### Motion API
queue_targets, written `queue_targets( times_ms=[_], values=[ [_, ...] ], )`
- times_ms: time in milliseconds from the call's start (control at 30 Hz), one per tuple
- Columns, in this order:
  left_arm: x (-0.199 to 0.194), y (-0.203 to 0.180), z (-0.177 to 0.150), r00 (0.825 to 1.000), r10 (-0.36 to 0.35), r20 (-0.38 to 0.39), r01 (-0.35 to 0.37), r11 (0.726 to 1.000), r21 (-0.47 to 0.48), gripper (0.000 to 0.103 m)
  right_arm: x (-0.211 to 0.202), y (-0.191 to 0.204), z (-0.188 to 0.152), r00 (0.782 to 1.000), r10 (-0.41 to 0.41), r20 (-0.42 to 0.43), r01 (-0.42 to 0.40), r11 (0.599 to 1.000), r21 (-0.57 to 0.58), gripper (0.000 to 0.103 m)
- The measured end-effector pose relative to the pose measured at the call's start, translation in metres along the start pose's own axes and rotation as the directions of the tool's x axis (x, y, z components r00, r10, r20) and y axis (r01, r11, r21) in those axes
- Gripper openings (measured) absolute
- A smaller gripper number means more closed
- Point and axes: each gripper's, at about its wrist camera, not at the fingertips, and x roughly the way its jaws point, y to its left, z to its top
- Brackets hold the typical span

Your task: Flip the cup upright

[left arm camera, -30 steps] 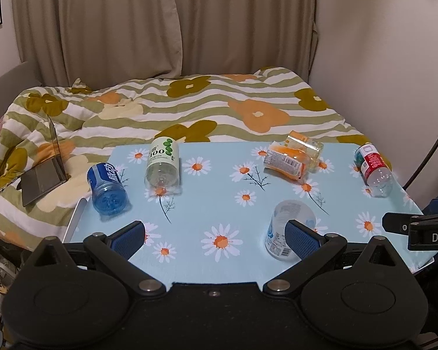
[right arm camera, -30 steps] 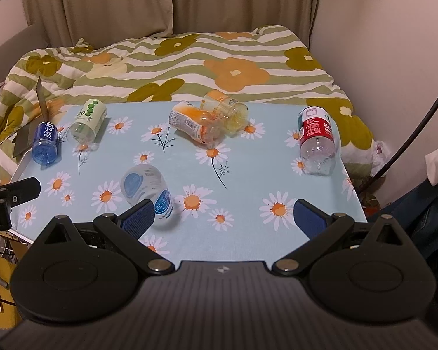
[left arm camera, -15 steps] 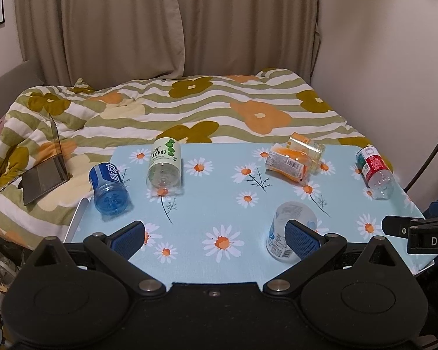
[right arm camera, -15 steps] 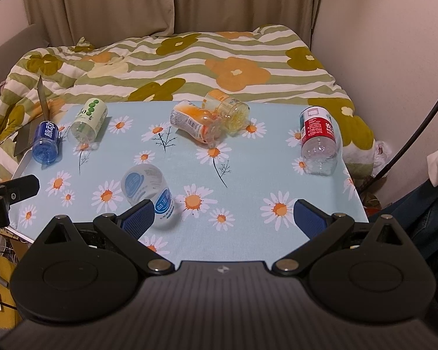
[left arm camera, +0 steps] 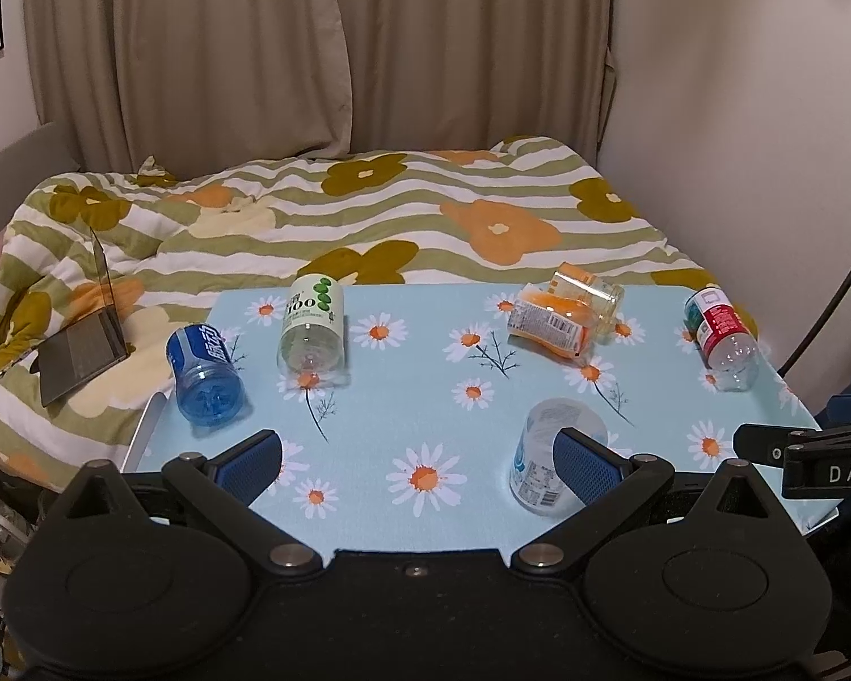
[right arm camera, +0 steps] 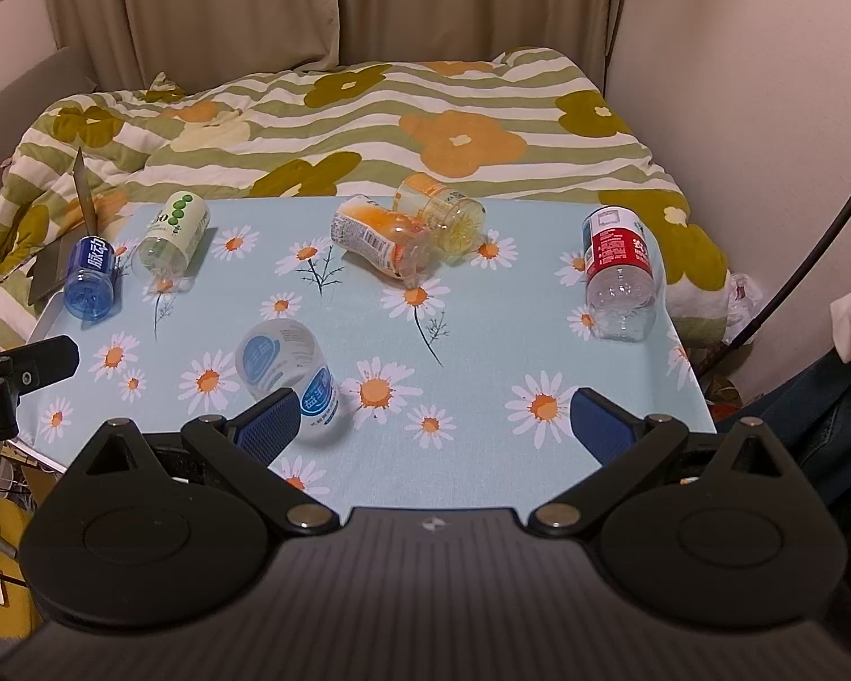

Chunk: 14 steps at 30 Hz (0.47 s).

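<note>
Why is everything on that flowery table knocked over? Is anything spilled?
All six cut-off bottle cups lie on their sides: blue cup, green-dot cup, two orange cups touching each other, red cup, and the white-and-blue cup nearest. No liquid shows on the tablecloth. Both grippers are open and empty.

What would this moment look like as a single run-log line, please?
phase: pre-grasp | left gripper: open, empty | right gripper: open, empty | cups: six, all on sides | table
</note>
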Motion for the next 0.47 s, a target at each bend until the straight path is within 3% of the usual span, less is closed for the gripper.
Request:
queue_targets(
  times_ms=[233, 467],
  values=[
    [-0.004, -0.004, 0.003, 0.998, 0.045, 0.05, -0.045, 0.999, 0.012, 0.103, 0.001, 0.001, 0.0, 1.0, 0.003, -0.006, -0.003, 1.0, -0.001, 0.103],
    [0.002, 0.003, 0.007, 0.998, 0.061, 0.036, -0.061, 0.998, -0.003, 0.103, 0.019, 0.01, -0.001, 0.998, 0.052, -0.02, -0.053, 0.998, -0.025, 0.103]
  ],
)
